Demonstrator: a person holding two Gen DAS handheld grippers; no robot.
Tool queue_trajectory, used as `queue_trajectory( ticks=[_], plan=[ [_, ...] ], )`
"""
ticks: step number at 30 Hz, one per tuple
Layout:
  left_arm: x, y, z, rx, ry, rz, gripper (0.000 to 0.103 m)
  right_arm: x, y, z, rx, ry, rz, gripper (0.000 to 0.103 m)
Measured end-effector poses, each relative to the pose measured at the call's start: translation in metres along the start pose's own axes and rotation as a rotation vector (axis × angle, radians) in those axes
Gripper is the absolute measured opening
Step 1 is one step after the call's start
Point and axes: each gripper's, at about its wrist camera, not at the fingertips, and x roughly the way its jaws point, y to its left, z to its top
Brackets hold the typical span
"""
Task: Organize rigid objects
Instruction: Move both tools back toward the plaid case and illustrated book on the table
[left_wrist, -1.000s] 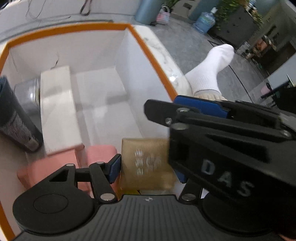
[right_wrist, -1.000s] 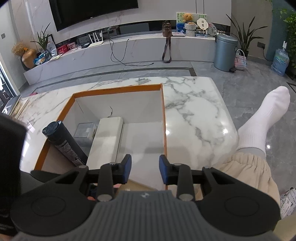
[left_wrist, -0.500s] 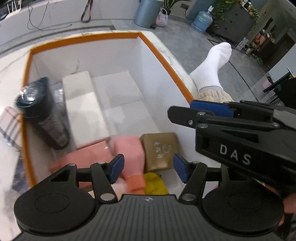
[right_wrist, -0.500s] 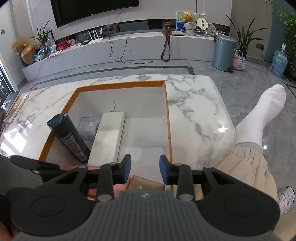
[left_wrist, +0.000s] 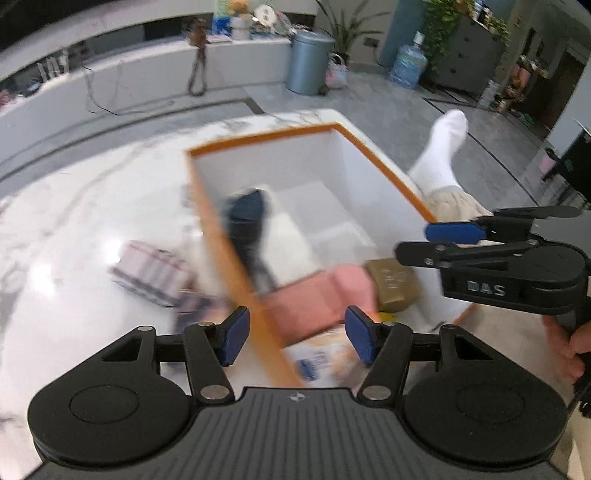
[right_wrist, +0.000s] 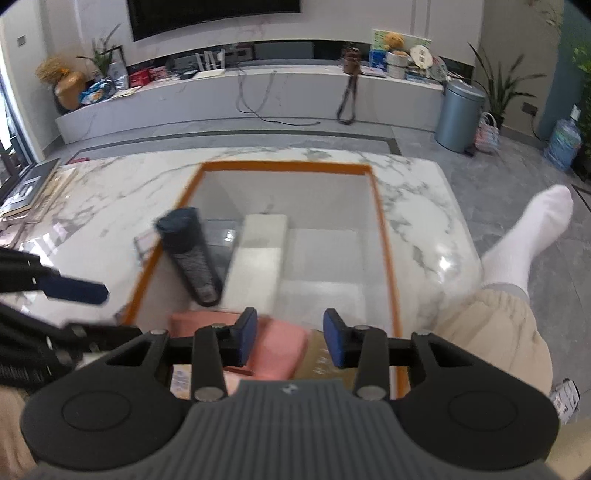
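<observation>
Both tongs are empty as I read them: the left tongs (left_wrist: 297, 341) stand roughly half open with nothing between the pads, and the right tongs (right_wrist: 290, 341) are narrower, their jaws opening, with only the box contents showing far below the gap.

My next target looks to be the plaid box (left_wrist: 149, 271), the one rigid thing lying out on the table (left_wrist: 74, 229). It sits just outside the left wall of the bin (left_wrist: 236, 273), ahead and to the left of the left tongs, so my left hand is plainly the nearer one; the right tongs hang over the bin's near end, well apart from it. Its long axis seems to run slantwise, from far-left toward near-right, but the motion blur is heavy and I would not swear to it. It reads as a flat, blocky pack in pale pink and grey checks, blurred at the edges.

Inside the orange-rimmed bin I see a dark bottle (right_wrist: 190, 254) leaning against the left wall, a white box (right_wrist: 258, 258) beside it, a pink pack (right_wrist: 273, 343) at the near end and a tan packet (left_wrist: 393, 282) just beside that.

Beyond the table's right edge, a person's socked foot (right_wrist: 528, 240) rests.
</observation>
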Motion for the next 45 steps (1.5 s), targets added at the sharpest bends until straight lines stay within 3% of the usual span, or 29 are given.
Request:
queue_trajectory(
  ticks=[7, 15, 20, 23, 25, 30, 33, 41, 45],
  plan=[
    [-0.029, 0.052, -0.012, -0.04, -0.036, 0.094, 0.065, -0.008, 0.048, 0.012, -0.061, -0.029, 0.079, 0.04],
    [-0.04, 0.101, -0.031, -0.027, -0.025, 0.141, 0.058, 0.008, 0.123, 0.023, -0.217, 0.006, 0.169, 0.04],
    [-0.031, 0.123, -0.041, -0.018, -0.008, 0.149, 0.058, 0.041, 0.161, 0.026, -0.321, 0.086, 0.181, 0.039],
    [-0.021, 0.132, -0.047, 0.015, 0.014, 0.147, 0.058, 0.067, 0.183, 0.024, -0.455, 0.172, 0.175, 0.04],
    [-0.013, 0.137, -0.051, 0.022, 0.027, 0.136, 0.058, 0.082, 0.194, 0.023, -0.548, 0.215, 0.166, 0.048],
    [0.006, 0.151, -0.059, 0.022, 0.063, 0.106, 0.058, 0.125, 0.209, 0.023, -0.709, 0.36, 0.175, 0.09],
    [0.015, 0.159, -0.06, 0.028, 0.069, 0.088, 0.058, 0.145, 0.216, 0.023, -0.808, 0.418, 0.155, 0.099],
    [0.035, 0.176, -0.056, 0.078, 0.06, 0.018, 0.061, 0.192, 0.225, 0.025, -0.877, 0.593, 0.095, 0.101],
    [0.041, 0.181, -0.057, 0.095, 0.059, 0.006, 0.061, 0.206, 0.225, 0.025, -0.9, 0.626, 0.087, 0.101]
  ],
)
